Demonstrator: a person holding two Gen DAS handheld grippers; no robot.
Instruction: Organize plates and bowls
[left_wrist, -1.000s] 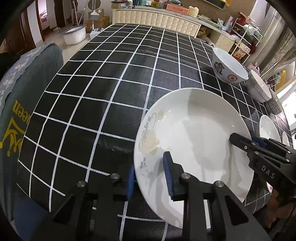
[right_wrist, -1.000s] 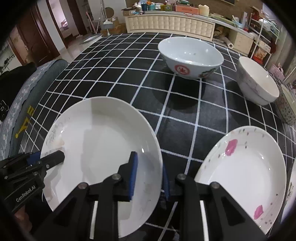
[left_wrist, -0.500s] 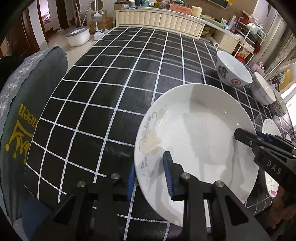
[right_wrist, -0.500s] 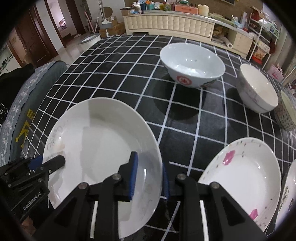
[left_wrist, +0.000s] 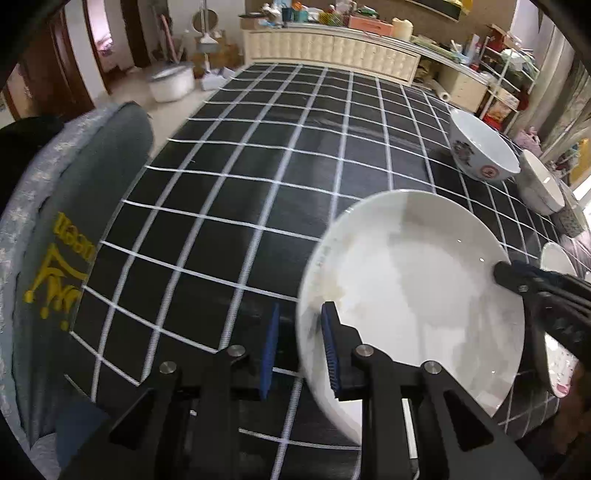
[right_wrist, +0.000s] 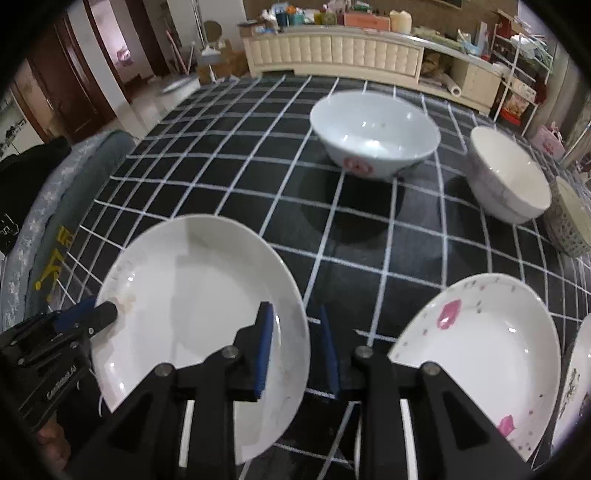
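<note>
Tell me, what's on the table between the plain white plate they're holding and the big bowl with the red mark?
Nothing: in the right wrist view, only bare checked tablecloth separates the plain white plate from the red-marked bowl.

White plate (left_wrist: 413, 295), its rim between both pairs of jaws, now raised off the table (left_wrist: 258, 177); left gripper (left_wrist: 299, 350) jaws just closing.

Each gripper (left_wrist: 299, 350) is matte black plastic with silver screws (left_wrist: 236, 350), ridged blue pads (right_wrist: 264, 350) and white lettering (right_wrist: 61, 384) on its side.
</note>
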